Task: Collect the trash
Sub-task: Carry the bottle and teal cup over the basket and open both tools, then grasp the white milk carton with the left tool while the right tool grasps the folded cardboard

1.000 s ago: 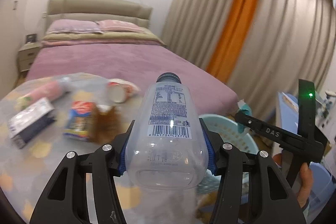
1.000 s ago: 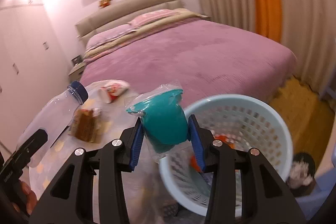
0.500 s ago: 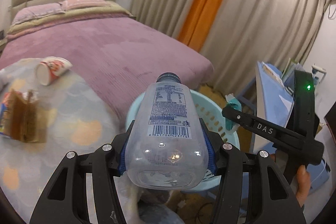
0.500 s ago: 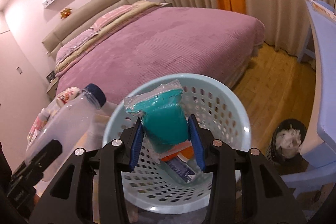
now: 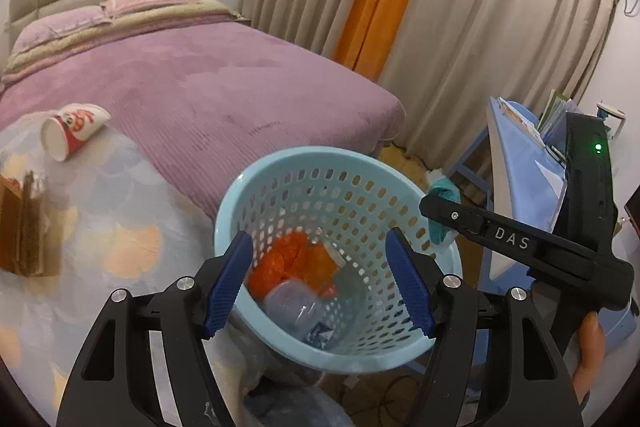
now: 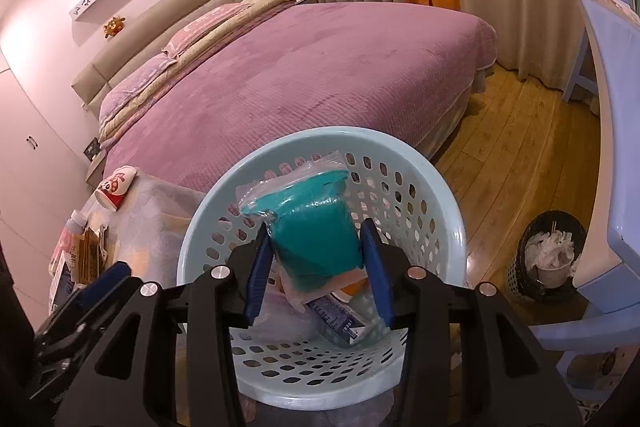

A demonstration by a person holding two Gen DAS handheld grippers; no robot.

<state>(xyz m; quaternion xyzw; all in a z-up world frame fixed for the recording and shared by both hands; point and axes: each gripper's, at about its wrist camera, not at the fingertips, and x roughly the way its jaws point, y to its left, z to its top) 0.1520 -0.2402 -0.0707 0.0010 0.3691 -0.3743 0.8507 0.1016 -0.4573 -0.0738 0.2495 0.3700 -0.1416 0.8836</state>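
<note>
A light blue perforated basket stands beside the table. My left gripper is open and empty over its mouth. A clear plastic bottle lies inside it on orange wrappers. My right gripper is shut on a teal packet in clear plastic, held over the basket. The right gripper also shows in the left wrist view at the basket's right rim.
A paper cup lies on its side on the table with the patterned cloth, beside a brown carton. A purple bed is behind. A blue desk and a small black bin stand to the right.
My left gripper opened and the bottle dropped into the basket. My right gripper moved further over the basket with the teal packet still held.
</note>
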